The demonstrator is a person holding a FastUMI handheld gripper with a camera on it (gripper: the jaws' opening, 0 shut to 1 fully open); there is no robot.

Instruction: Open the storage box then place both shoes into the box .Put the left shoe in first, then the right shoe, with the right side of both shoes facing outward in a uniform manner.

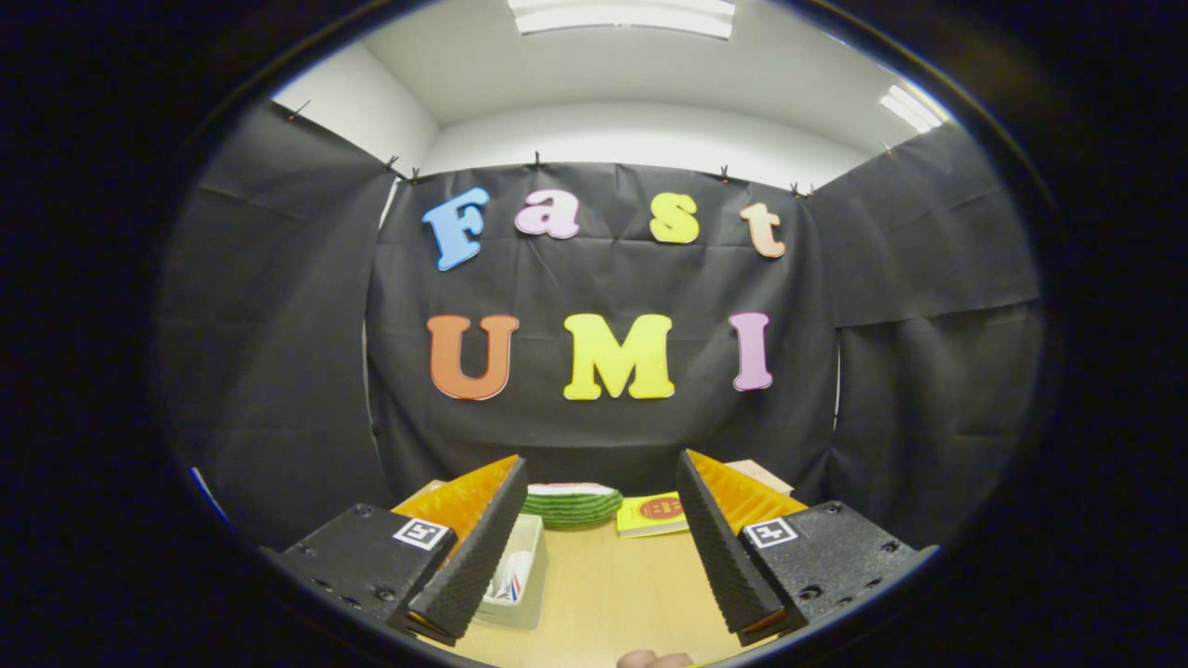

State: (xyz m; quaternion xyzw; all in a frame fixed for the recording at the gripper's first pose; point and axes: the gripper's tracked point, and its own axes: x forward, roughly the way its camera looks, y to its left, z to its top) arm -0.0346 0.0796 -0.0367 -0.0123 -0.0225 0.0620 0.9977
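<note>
The gripper (601,547) hangs open over the table (603,584), storage box (516,575) beside its left finger.

Bright ceiling lights (622,16) glare overhead; sharp centre; fisheye bends the edges.

No wording can be read on anything here. Each finger mount of the tool (601,547), whose fingers stand open, carries a square black-and-white marker (422,533) with no letters in it. Beyond the fingers, a yellow booklet (652,515) on the counter (603,584) bears a round red emblem, too small to read.
</note>
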